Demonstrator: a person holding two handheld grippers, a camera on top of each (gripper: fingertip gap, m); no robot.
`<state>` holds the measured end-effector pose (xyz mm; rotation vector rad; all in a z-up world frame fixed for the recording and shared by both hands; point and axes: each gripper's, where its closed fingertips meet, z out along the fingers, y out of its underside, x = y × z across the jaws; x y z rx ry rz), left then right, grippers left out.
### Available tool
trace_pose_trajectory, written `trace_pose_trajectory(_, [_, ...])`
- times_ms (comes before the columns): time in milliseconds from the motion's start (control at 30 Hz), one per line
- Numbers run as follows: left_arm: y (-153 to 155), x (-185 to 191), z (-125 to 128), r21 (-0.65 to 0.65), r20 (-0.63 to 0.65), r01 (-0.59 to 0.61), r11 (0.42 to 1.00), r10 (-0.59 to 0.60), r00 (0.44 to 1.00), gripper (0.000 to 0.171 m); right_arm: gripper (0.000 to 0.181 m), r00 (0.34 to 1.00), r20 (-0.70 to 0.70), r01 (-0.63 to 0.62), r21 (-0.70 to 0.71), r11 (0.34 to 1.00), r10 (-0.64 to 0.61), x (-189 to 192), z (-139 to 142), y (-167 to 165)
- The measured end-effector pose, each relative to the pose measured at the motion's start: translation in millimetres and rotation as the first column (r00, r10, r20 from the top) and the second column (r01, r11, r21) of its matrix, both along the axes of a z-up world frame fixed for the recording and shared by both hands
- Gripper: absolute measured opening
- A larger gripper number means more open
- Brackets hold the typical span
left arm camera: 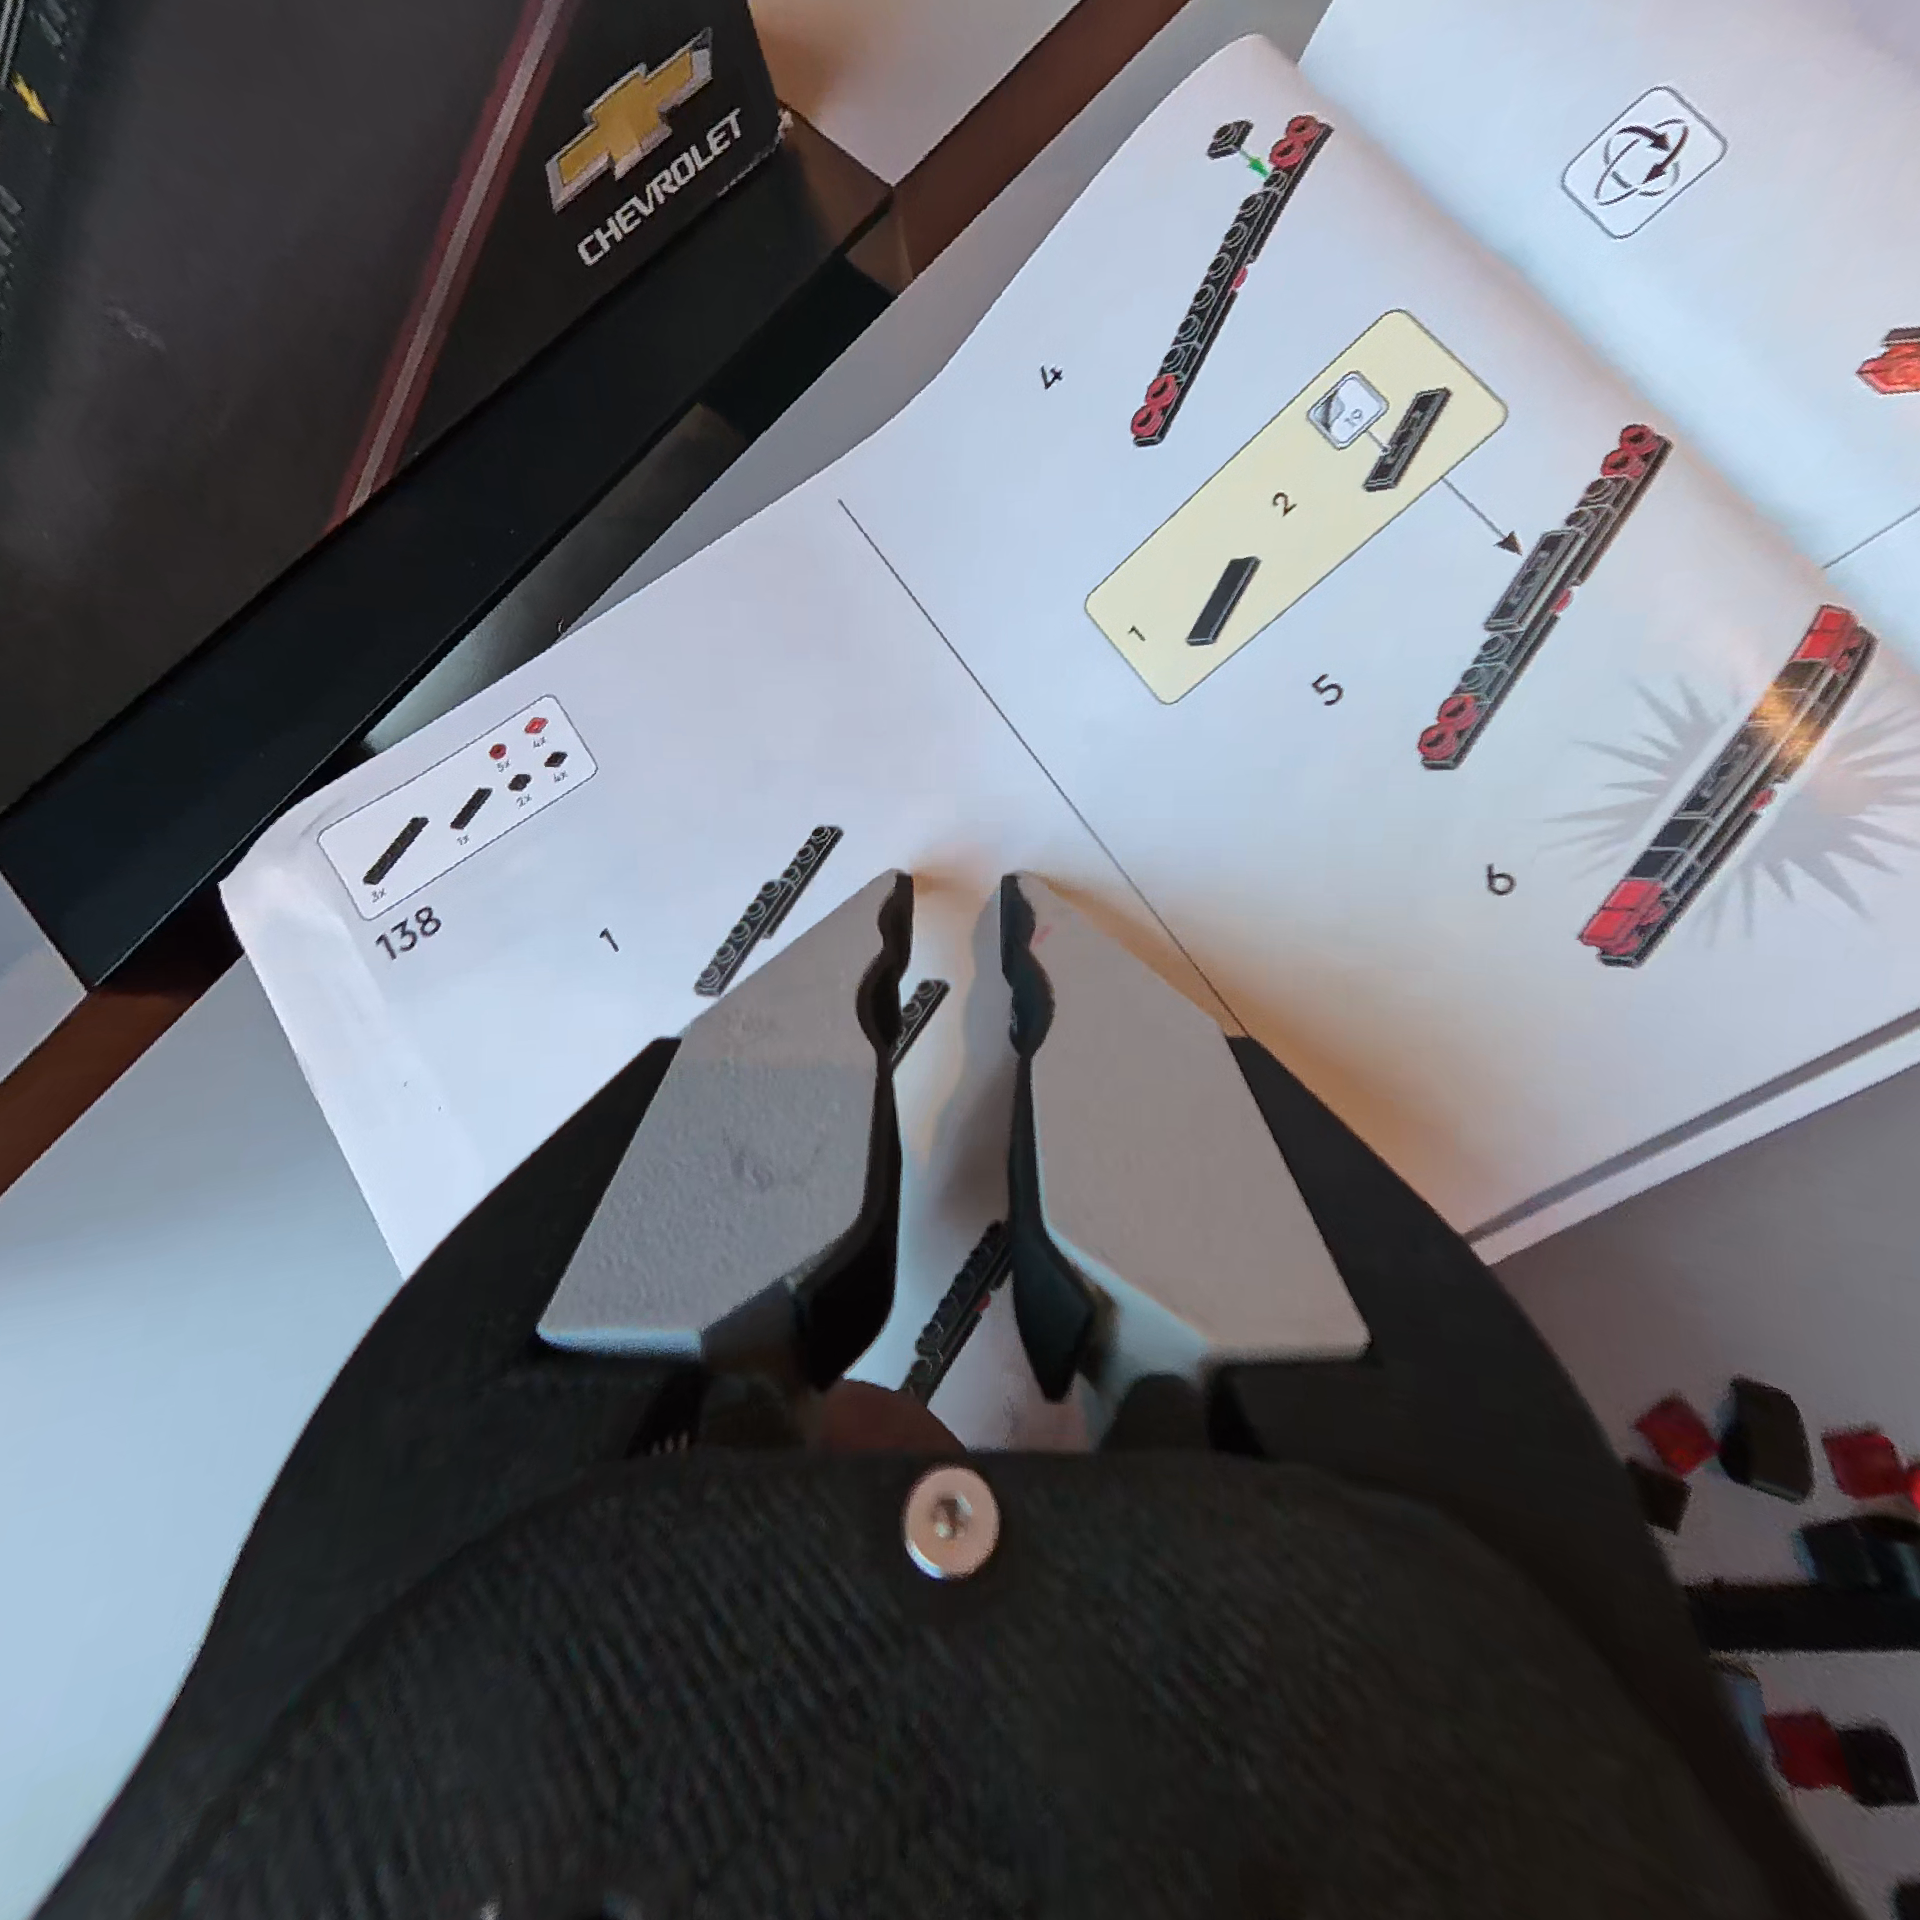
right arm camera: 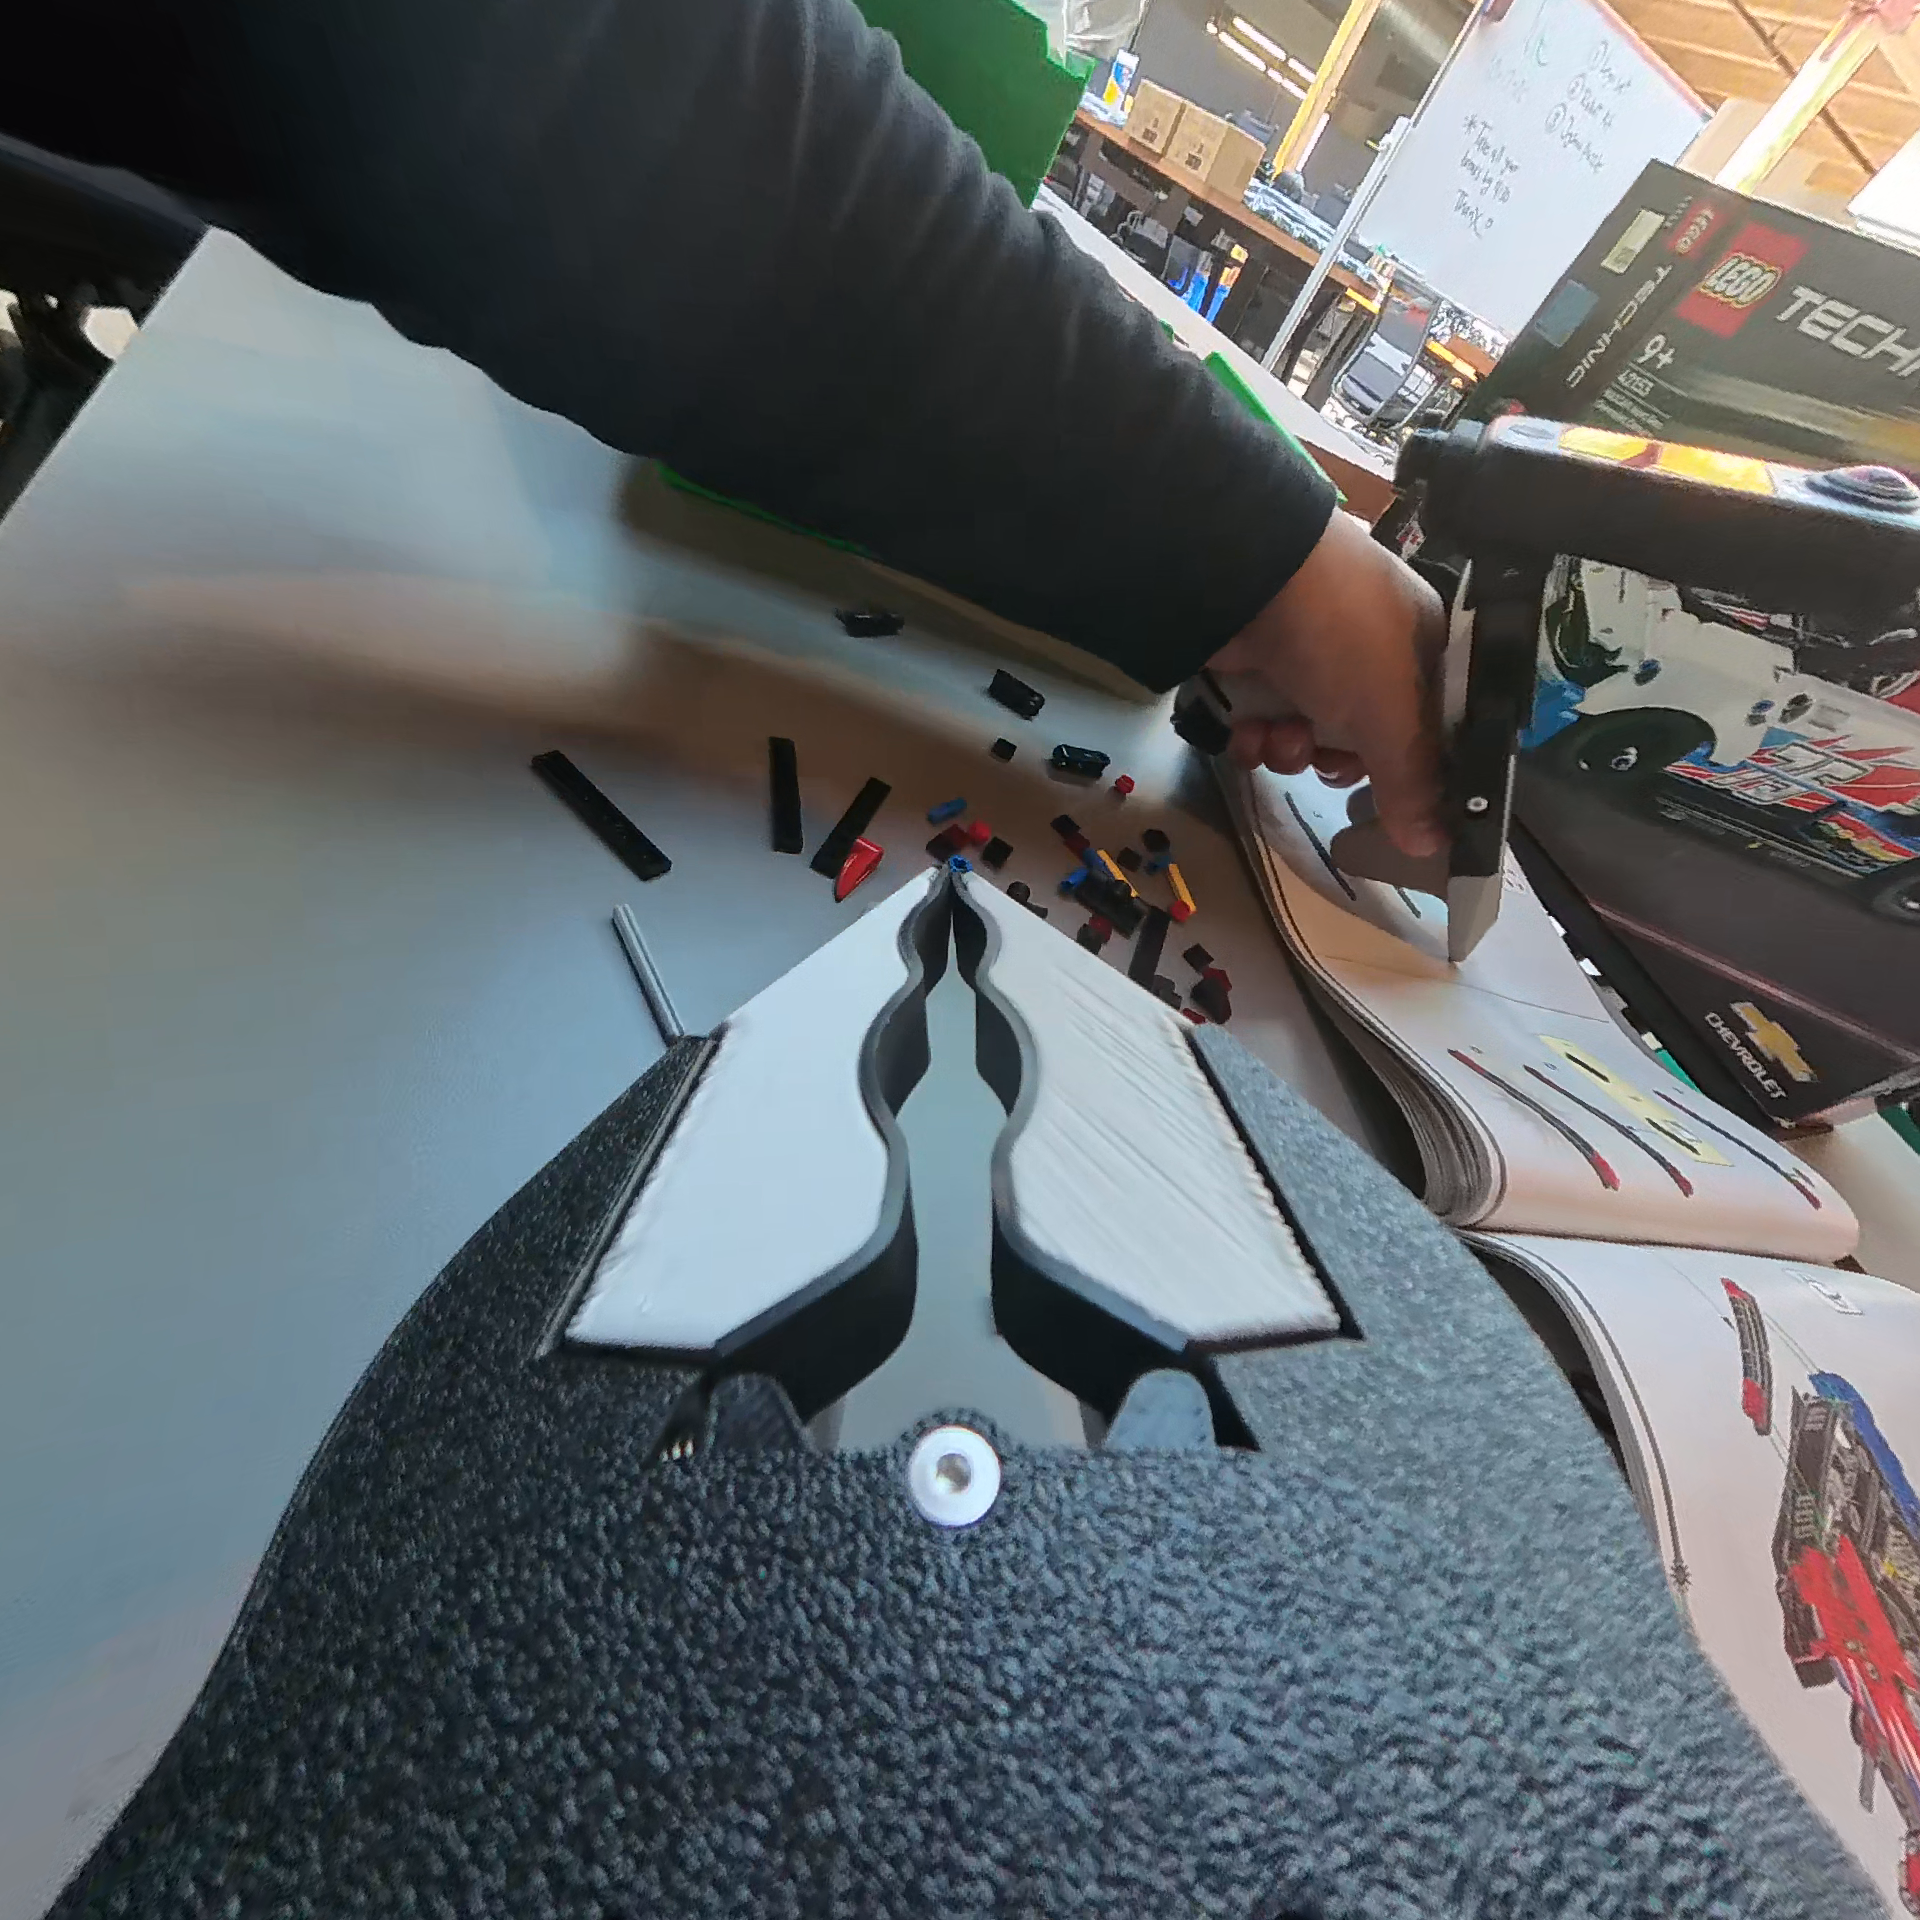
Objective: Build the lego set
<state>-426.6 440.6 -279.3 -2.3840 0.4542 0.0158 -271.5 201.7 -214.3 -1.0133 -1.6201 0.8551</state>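
Left wrist view, left gripper (left arm camera: 956,894) on booklet (left arm camera: 1143,623) (empty)

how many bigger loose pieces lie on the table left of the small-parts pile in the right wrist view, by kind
long black flat pieces: 3
red wedge piece: 1
grey rod: 1
total: 5

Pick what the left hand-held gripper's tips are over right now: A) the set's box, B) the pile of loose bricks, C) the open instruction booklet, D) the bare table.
C: the left hand-held gripper points down at the open instruction booklet, its tips on the page in the right wrist view.
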Motion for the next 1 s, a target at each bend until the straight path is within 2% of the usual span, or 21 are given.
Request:
trace_pose_trajectory(367, [-5.8, 0.2, -1.2, 0.004, 0.026, -0.025, 1.000, 0.025, 0.999, 0.004, 0.000, 0.998, -0.058, -0.002, -0.003, 1.000, 0.002, 3.1, 8.3, -0.2])
trace_pose_trajectory(700, [-9.6, 0.2, -1.9, -0.016, -0.015, -0.070, 0.997, 0.070, 0.997, 0.000, 0.000, 0.987, -0.160, -0.002, -0.112, 0.994, -0.016, 8.3, 26.6, 9.5])
trace_pose_trajectory(1000, [-10.3, 0.3, -1.6, 0.030, 0.162, -0.072, 0.997, 0.066, 0.985, 0.000, 0.000, 0.991, -0.129, -0.054, -0.135, 0.989, 0.037, 10.7, 23.7, -2.9])
